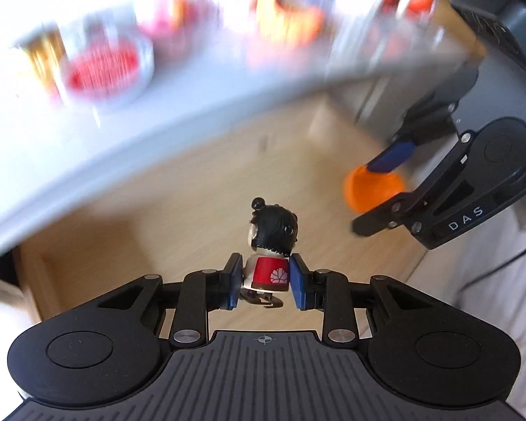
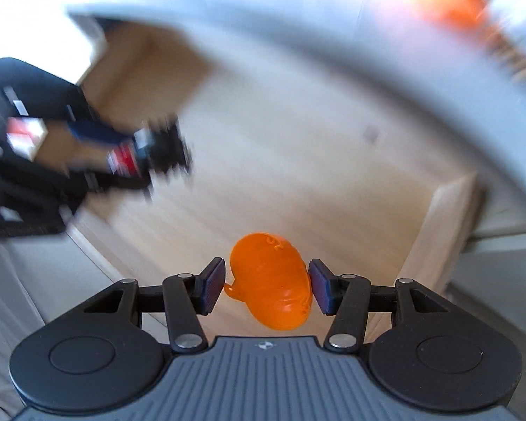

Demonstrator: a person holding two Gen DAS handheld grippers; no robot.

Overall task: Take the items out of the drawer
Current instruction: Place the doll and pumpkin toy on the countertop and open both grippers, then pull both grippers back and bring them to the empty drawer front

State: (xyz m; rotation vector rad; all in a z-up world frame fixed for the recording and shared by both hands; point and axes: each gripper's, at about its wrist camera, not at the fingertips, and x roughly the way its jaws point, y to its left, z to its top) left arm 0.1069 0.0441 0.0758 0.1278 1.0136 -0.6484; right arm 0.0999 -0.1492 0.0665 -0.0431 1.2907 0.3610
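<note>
The pale wooden drawer (image 1: 200, 182), a smooth box with low plank walls, lies open below both our grippers, its light floor showing under each pair of fingers. In our left gripper (image 1: 267, 279) we hold a small glossy plastic figurine with moulded black hair in a bun and a red top bearing a white fan-like mark (image 1: 268, 245). The 2 blue ribbed pads press its sides, so the jaws stand narrow around its torso; its head rises ahead of the fingertips, and its feet are partly hidden behind the pads. Ahead and to the right of it we see our right gripper (image 1: 375, 193) reaching in, black linkages lettered "DAS", with an orange lump between its fingers.

From the right wrist, that lump is a rounded, translucent orange plastic toy with ribbed grooves and a small tab (image 2: 271, 284). It sits between the right gripper's (image 2: 267, 287) 2 blue pads; the right pad touches it, while a thin gap shows by the left pad, so we cannot tell how firmly it is gripped. The jaws stand moderately narrow.

A curved white edge of a tabletop (image 1: 129, 129) sweeps ahead of both grippers. Things on it are smeared by motion blur: a red disc in a clear dish (image 1: 105, 72), and orange and pink shapes we cannot identify. In the right view, the left gripper (image 2: 129, 154) is a dark blur ahead and to the left.
</note>
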